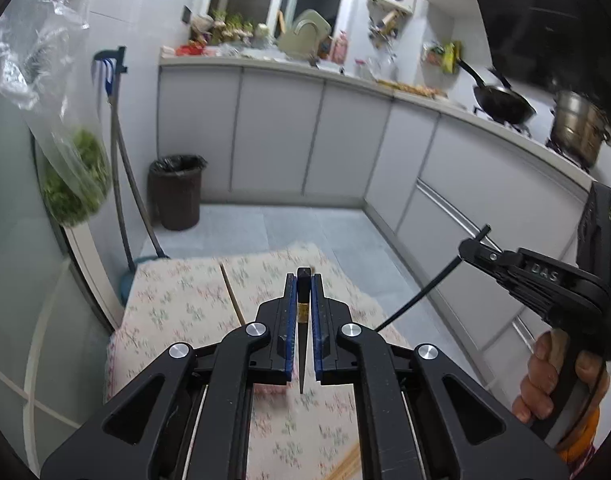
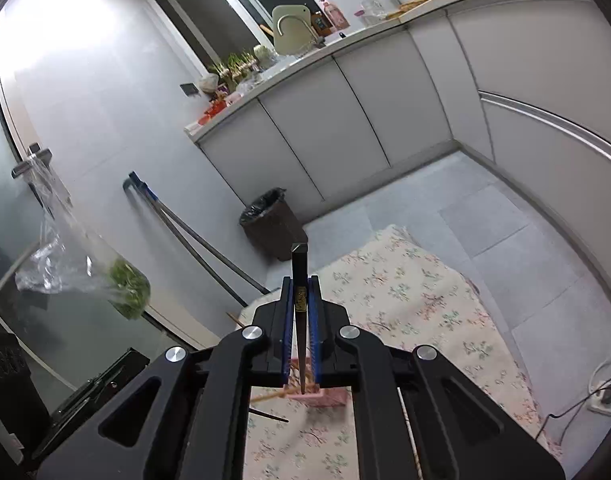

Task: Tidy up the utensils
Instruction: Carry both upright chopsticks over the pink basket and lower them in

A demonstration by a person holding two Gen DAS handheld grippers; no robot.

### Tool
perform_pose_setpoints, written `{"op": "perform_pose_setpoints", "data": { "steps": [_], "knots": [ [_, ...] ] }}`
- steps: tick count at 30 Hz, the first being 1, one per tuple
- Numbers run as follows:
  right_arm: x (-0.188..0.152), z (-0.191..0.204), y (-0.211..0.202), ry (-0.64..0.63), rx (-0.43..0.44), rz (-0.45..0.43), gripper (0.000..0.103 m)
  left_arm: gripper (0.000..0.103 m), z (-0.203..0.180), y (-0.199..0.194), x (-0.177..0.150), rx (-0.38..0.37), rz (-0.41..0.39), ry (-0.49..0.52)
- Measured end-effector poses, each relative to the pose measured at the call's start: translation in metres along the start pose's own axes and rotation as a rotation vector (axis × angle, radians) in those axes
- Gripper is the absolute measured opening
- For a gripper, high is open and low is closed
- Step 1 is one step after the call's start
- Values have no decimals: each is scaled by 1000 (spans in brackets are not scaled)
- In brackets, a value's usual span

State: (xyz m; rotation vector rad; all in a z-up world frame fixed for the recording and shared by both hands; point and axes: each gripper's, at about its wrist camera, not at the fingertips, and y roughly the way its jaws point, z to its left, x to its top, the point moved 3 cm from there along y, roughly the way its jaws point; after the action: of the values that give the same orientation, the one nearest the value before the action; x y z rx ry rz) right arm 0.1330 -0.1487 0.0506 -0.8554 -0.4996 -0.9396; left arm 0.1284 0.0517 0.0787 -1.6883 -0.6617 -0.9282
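While both tongs are raised above the floral-covered bench, each carries one dark chopstick. The left tongs are clenched on a black chopstick, its tip pointing back toward the camera. The right tongs grip a second black chopstick likewise. A pink holder sits on the bench below, with wooden chopsticks apparently lying at it, and another dark stick loose nearby. Judgement: sorting is partly done; the two held pieces and the loose stick remain to be placed.
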Motion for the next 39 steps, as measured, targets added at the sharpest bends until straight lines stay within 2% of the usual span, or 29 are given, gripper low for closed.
{"op": "perform_pose_setpoints", "data": {
  "steps": [3,9,22,24,30,39],
  "knots": [
    [8,9,8,-11,25,-16,7,6,6,8,8,40,-28,-18],
    [5,14,28,-50,28,-42,7,6,22,33,8,82,-26,-45],
    [-9,9,69,-60,13,26,7,8,34,80,-12,113,64,-76],
    [-11,9,73,-62,10,33,7,13,35,85,-17,111,72,-80],
    [-15,13,79,-72,3,42,7,16,39,75,-14,110,41,-95],
    [-24,17,93,-86,-5,70,7,21,44,70,-14,134,43,-109]
  ]
}}
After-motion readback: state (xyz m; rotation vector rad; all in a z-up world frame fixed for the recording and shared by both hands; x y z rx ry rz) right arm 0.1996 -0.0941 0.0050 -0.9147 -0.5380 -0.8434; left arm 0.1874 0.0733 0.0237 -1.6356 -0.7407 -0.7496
